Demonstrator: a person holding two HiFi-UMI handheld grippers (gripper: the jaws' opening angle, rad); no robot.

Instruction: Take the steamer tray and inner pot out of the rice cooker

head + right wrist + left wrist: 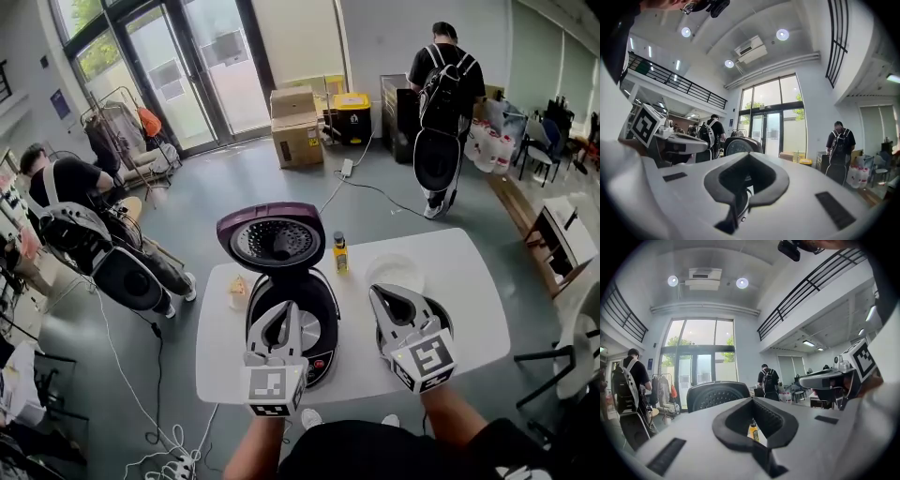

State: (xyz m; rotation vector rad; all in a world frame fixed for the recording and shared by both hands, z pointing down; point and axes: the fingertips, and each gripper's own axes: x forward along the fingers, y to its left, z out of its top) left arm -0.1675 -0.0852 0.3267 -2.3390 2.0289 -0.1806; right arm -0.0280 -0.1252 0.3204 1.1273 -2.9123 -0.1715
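A rice cooker (321,361) is seen at the middle of a white table (478,309), its purple lid (272,239) thrown back and the perforated underside turned up. A silvery surface is visible inside the open body.

The left gripper (279,315) is held over the cooker's mouth in the lower centre of the head view. Its jaws are pressed together with nothing clamped between them. The right gripper (386,298) is held to the right of the cooker, its jaws likewise together and empty. The marker cubes of both are turned toward the camera.

A pale round steamer tray (394,270) lies on the table to the upper right of the cooker, apart from it. A dark round vessel, taken to be the inner pot (444,323), is largely covered by the right gripper at the right of the cooker; its contents cannot be made out.

A small yellow bottle (340,253) stands upright between the lid and the tray.

In the background, a person with a backpack (441,84) is seen at the upper right, a second person (66,183) at the left edge, and cardboard boxes (295,127) are stacked near the glass doors.
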